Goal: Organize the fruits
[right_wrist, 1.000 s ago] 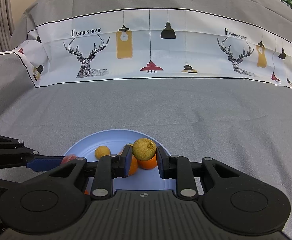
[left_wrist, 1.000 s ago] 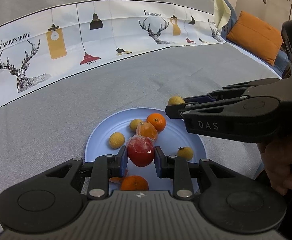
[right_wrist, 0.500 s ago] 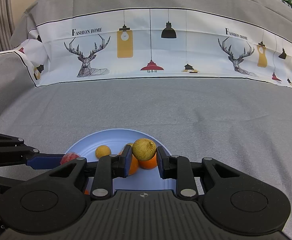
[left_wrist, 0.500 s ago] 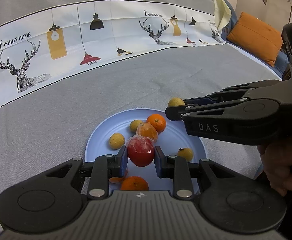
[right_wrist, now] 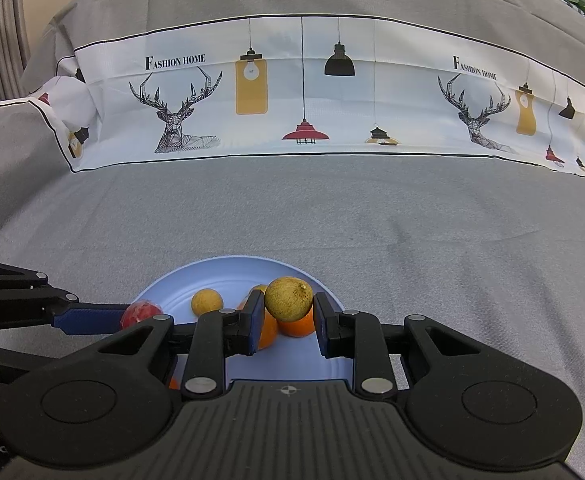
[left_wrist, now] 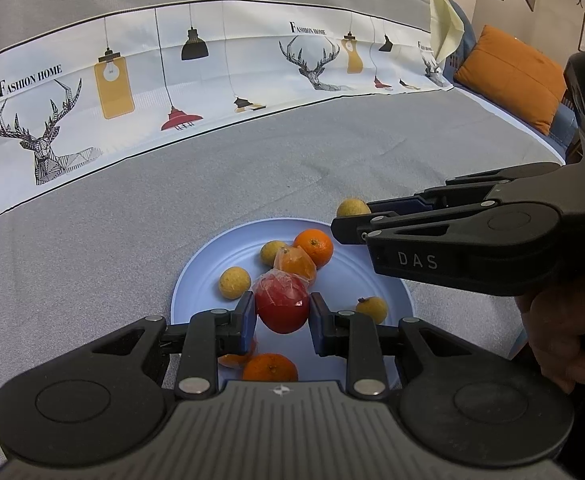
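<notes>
Red and shiny under a crinkled clear wrap, the wrapped red fruit (left_wrist: 281,307) sits clamped between the blue pads of the left gripper (left_wrist: 281,322), held over the near half of the pale blue plate (left_wrist: 196,280). The right gripper (right_wrist: 288,318) is likewise clenched on a fruit of its own, a rough-skinned yellow fruit (right_wrist: 288,298), gripped at its sides and held above the plate's far right part; from the left wrist view that same fruit peeks out beyond the right gripper's tips at the plate's far rim.

On the plate lie several more fruits: a bare orange (left_wrist: 313,246) toward the back, a wrapped orange (left_wrist: 294,262) touching it in front, a small yellow fruit (left_wrist: 273,251) just beside those two on the left, another yellow one (left_wrist: 234,282) nearer the left edge, and a stemmed yellow one (left_wrist: 371,309) on the right, partly behind the left gripper's finger. A near orange (left_wrist: 270,367) shows just under the gripper's body.

A person's hand (left_wrist: 560,332) grips the handle of the right gripper at the right edge. The plate rests on a grey cloth (left_wrist: 92,240) with a white printed band (left_wrist: 212,72) of deer, lamps and "Fashion Home" lettering. An orange cushion (left_wrist: 512,76) lies far off at the right.
</notes>
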Demonstrator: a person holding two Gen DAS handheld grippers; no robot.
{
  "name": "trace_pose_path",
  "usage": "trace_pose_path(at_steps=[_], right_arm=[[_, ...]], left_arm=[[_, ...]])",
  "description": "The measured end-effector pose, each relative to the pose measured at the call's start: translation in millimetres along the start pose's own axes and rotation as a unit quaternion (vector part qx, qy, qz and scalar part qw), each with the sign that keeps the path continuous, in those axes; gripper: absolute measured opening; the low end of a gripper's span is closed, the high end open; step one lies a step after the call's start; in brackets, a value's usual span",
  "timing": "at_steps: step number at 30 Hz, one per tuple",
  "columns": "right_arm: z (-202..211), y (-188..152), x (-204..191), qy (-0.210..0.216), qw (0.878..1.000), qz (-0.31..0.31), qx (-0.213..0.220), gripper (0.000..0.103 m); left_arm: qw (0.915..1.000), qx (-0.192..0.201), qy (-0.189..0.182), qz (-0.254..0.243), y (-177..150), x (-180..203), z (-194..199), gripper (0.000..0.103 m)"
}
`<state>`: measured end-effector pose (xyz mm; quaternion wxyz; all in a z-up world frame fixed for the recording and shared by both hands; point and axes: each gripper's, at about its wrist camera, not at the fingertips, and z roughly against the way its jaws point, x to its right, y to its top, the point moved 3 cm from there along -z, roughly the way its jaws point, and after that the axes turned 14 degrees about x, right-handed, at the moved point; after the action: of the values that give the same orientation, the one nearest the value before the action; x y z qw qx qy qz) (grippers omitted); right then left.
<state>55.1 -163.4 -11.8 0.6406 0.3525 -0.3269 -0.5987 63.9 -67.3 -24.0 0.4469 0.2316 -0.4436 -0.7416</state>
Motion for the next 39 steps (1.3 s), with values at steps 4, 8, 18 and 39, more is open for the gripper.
trace_pose_path(at_steps=[4, 8, 18, 39], right_arm=[[-0.4, -0.4, -1.9, 0.001, 1.0, 0.004, -0.002, 0.027], [0.4, 0.3, -4.9, 0.001, 1.0, 0.01, -0.002, 0.027], [14.6, 12.4, 5.6, -0.024, 1.0, -0.01, 0.013, 0.079], [108.8, 4.4, 23.7, -0.107, 0.991, -0.039, 0.071, 0.102]], left_arm=[[1.0, 0.004, 0.0, 0.004, 2.0, -1.1, 1.4, 0.031], [0.9999, 0.005, -0.002, 0.013, 3.9, -3.6, 2.2, 0.031], [0.9989, 0.01, 0.018, 0.042, 7.5, -18.8, 7.7, 0.064], [0.9813, 0.022, 0.124, 0.146, -1.8, -19.5, 79.4, 0.102]])
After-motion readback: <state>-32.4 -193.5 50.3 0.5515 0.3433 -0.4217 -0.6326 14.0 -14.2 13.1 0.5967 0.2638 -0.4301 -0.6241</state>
